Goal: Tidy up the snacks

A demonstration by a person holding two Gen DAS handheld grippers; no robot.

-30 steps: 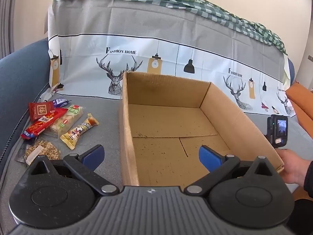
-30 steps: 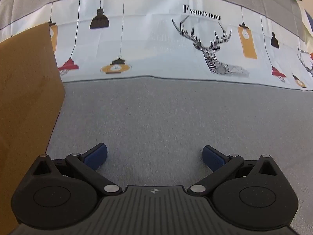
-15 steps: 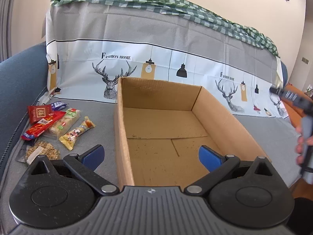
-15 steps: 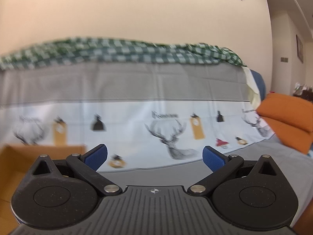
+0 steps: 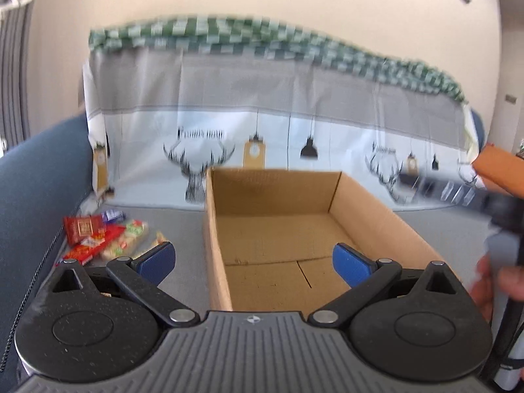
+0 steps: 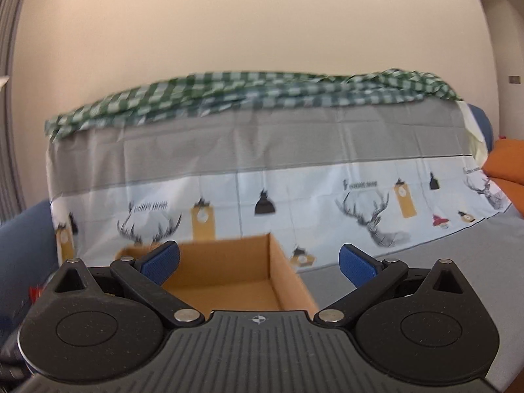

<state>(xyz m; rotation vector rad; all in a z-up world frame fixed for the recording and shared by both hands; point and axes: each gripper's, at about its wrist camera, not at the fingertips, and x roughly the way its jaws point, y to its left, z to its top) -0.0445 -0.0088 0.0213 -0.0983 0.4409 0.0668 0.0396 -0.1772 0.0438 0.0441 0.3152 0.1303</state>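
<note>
An empty open cardboard box (image 5: pixel 376 216) sits on the grey cover in the left wrist view; the right wrist view shows the box (image 6: pixel 285 278) from further right. A pile of several snack packets (image 5: pixel 98 235), mostly red and pale, lies left of the box. My left gripper (image 5: pixel 253 258) hovers open in front of the box's near left corner, nothing between its blue fingertips. My right gripper (image 6: pixel 258 260) is open and empty too, held up in the air and facing the box's far end. It also shows blurred at the right edge of the left wrist view (image 5: pixel 458 190), held by a hand (image 5: pixel 501 281).
The grey cover with deer and lamp prints (image 5: pixel 262 124) drapes over a sofa back, with a green checked cloth (image 6: pixel 249 88) on top. A blue sofa arm (image 5: pixel 32 177) stands at the left. An orange cushion (image 6: pixel 507 160) lies at the right.
Both grippers have lifted and tilted upward. The right one has swung left, from looking down at the grey cover to facing the box. Both stay open.
</note>
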